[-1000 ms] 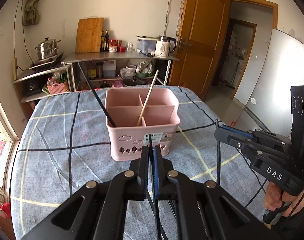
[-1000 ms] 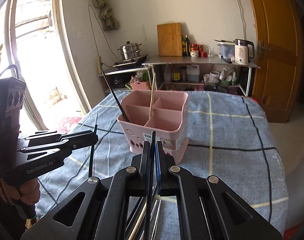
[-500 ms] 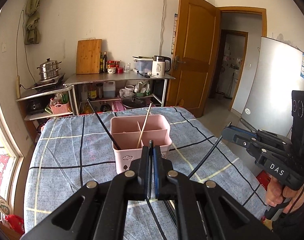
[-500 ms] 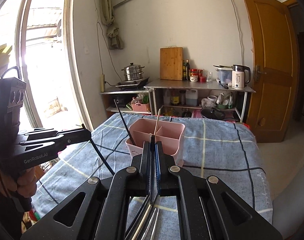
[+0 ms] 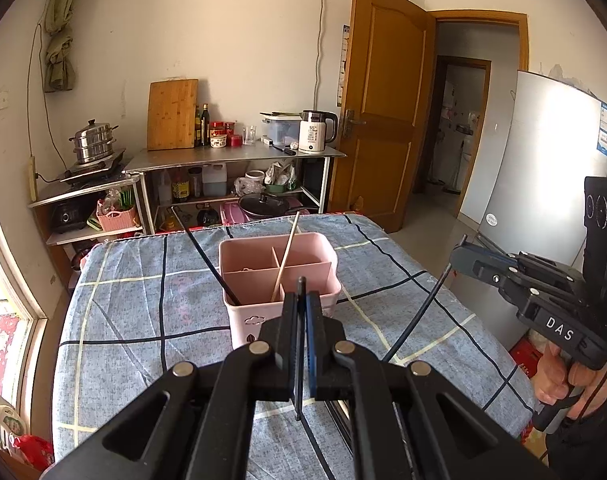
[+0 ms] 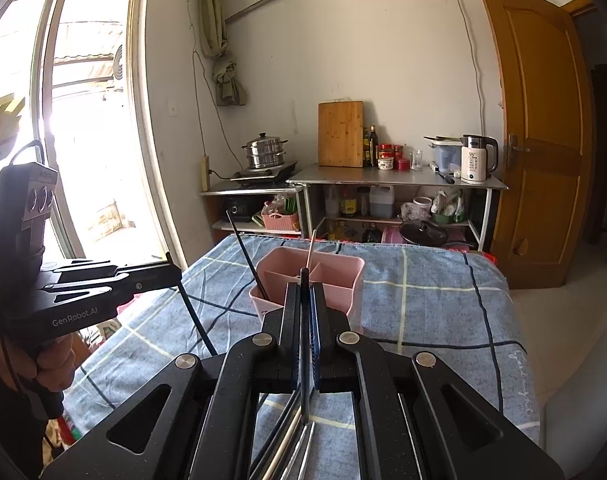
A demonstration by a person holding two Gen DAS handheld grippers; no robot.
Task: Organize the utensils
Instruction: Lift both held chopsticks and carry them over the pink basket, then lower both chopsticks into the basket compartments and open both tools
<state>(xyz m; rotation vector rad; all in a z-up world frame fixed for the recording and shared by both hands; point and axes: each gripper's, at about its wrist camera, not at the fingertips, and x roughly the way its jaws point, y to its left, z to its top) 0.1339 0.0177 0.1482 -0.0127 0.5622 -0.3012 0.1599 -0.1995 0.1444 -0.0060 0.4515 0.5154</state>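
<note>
Your left gripper [image 5: 302, 304] is clamped on a thin black chopstick [image 5: 300, 352], which runs up between the two pressed-together fingers; its tip pokes out just above them and its lower length slants away beneath the jaws toward the tablecloth [image 5: 143, 312]. Your right gripper [image 6: 304, 304] is likewise closed tight on a second black chopstick [image 6: 303, 360], held the same way, tip showing just above the fingers. In the left wrist view that right gripper [image 5: 463, 254] sits off to the right with its chopstick [image 5: 415, 320] slanting down and left from the jaws.

The pink utensil caddy [image 5: 279, 280] stands on the table straight ahead of both pairs of fingers, apart from them. One black chopstick [image 5: 211, 264] leans in its near left compartment, and a pale wooden chopstick [image 5: 286, 256] leans by the centre divider. More utensils [image 6: 291, 444] lie on the cloth under your right gripper.
</note>
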